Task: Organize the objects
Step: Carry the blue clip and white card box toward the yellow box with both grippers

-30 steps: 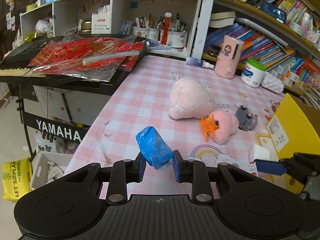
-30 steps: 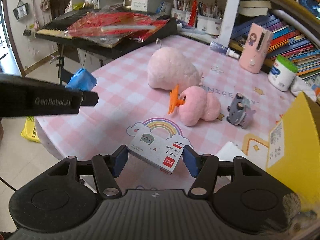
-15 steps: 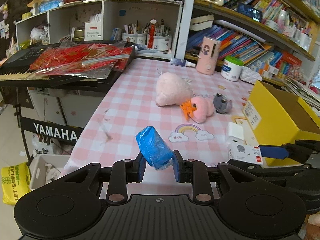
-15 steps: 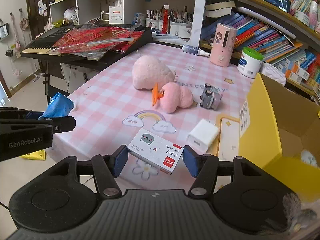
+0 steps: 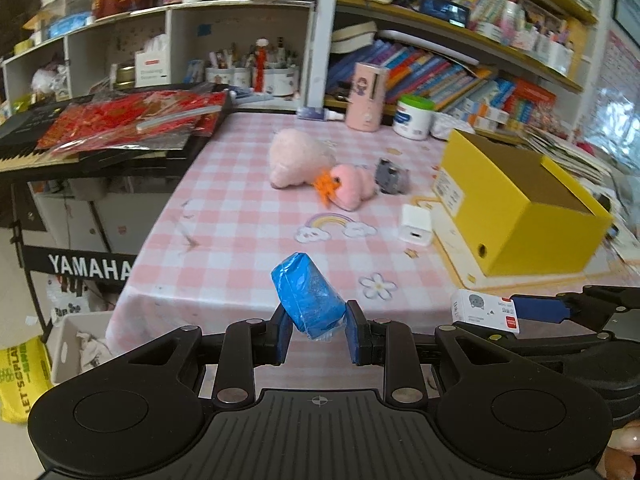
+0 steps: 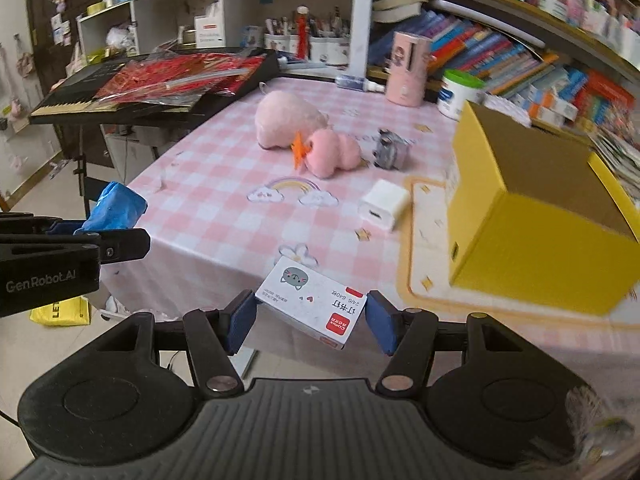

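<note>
- The left gripper (image 5: 318, 330) clamps a crinkly blue plastic-wrapped packet (image 5: 307, 295) between narrow blue pads, in the air off the near edge of the table (image 5: 240, 240); the packet's lower end hides between the pads.
- The right gripper (image 6: 310, 320) holds a flat white staple box (image 6: 314, 300) across its width, tilted, also off the table's near edge; it bears a grey cat face, a red "Comix" corner label and "24/6".
- The glossy pink-and-white checked tablecloth carries rainbow and flower prints.
- Near the middle lie two fuzzy pink plush toys (image 5: 316, 170), one with an orange part, and a small grey toy (image 5: 390, 176) too blurred to name.
- A white charger cube (image 6: 382, 204) sits just beside an open yellow cardboard box (image 6: 540, 220) at the right edge, its far side cut off.
- A keyboard stand (image 5: 88, 266) at the left reads "YAMAHA".
</note>
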The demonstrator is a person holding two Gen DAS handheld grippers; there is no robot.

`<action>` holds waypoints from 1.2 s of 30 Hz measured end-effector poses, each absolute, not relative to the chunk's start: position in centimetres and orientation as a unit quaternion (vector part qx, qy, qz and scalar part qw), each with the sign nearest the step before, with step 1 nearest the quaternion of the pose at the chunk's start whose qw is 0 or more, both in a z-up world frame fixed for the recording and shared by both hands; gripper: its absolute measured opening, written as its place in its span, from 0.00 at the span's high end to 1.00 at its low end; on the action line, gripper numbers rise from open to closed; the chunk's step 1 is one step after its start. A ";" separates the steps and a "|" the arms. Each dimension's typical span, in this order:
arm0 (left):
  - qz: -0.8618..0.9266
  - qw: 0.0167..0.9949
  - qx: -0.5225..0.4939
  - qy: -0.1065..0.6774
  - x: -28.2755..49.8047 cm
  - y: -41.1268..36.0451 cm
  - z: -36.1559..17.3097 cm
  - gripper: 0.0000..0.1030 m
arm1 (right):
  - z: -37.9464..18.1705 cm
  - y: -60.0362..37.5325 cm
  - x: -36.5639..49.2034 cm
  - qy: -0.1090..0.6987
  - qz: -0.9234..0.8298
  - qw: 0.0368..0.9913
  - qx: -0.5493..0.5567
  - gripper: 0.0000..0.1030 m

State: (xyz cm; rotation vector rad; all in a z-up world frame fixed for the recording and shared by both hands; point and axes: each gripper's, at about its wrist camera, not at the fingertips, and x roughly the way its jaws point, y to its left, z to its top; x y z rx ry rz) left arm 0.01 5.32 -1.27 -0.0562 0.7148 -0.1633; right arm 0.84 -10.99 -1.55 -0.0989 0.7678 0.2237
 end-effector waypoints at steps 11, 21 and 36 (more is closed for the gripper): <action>-0.161 0.919 0.013 0.360 -2.2 0.8 -2.0 0.75 | -2.6 -15.4 -4.0 0.389 0.030 0.921 0.001 0.44; -0.236 0.902 0.043 0.359 -2.6 -4.4 -2.0 0.75 | -3.2 -20.4 -7.0 0.403 -0.051 0.913 0.044 0.44; -0.307 0.886 0.073 0.340 -2.0 -11.4 -1.2 0.75 | -2.5 -27.3 -8.9 0.391 -0.131 0.908 0.080 0.44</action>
